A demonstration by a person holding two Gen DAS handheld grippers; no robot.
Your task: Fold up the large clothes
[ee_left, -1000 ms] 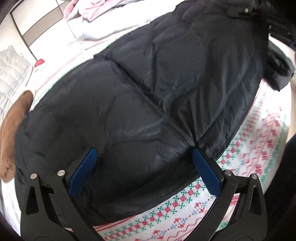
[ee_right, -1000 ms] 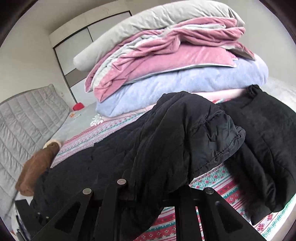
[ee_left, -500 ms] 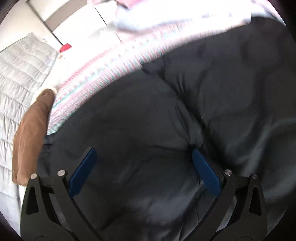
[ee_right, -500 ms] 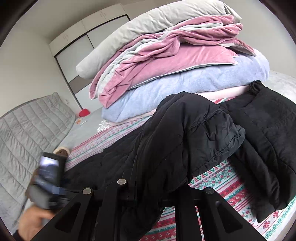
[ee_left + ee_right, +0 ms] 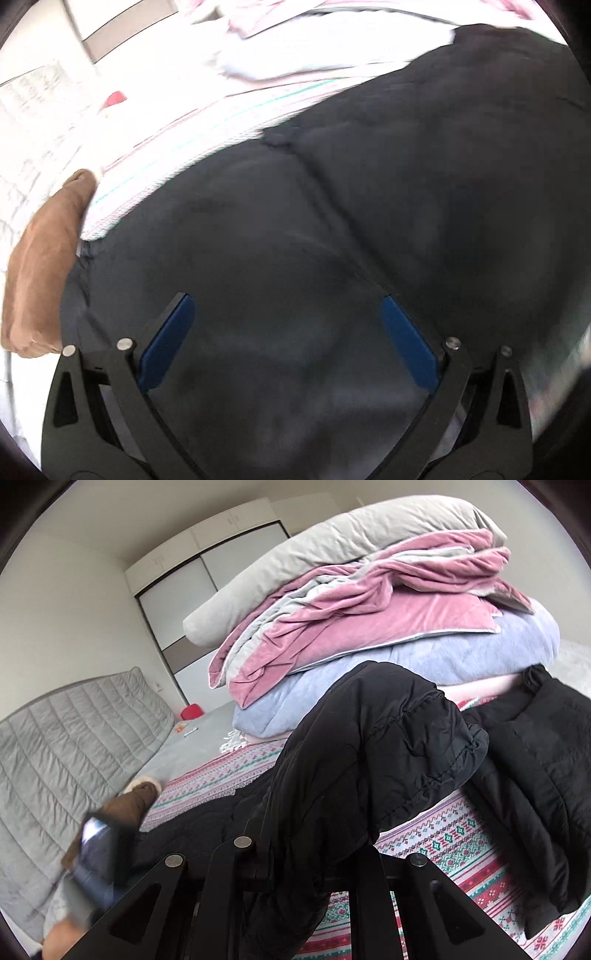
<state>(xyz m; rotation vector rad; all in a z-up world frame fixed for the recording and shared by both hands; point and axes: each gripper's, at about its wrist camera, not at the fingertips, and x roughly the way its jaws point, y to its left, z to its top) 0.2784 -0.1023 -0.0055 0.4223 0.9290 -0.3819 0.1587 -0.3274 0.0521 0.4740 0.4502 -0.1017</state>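
Observation:
A large black puffer jacket (image 5: 369,221) lies spread over a bed with a red-and-green patterned blanket (image 5: 184,147). My left gripper (image 5: 284,299) hovers over the jacket's padded body, open, with nothing pinched between its blue pads (image 5: 166,343). In the right wrist view my right gripper (image 5: 310,853) is shut on a raised fold of the jacket (image 5: 388,760), which drapes over and hides its fingertips. The left gripper's blurred body (image 5: 98,864) and the hand (image 5: 62,934) holding it show at the lower left of that view.
A tall pile of folded bedding (image 5: 369,627), grey, pink and lilac, sits behind the jacket. A brown fleece-lined item (image 5: 136,794) lies at the blanket's left end, beside a grey quilted panel (image 5: 66,746). A wardrobe (image 5: 177,605) stands at the back.
My left gripper has travelled across the jacket toward its far left end, still open, and has come into the right wrist view. The right gripper keeps its hold on the fold.

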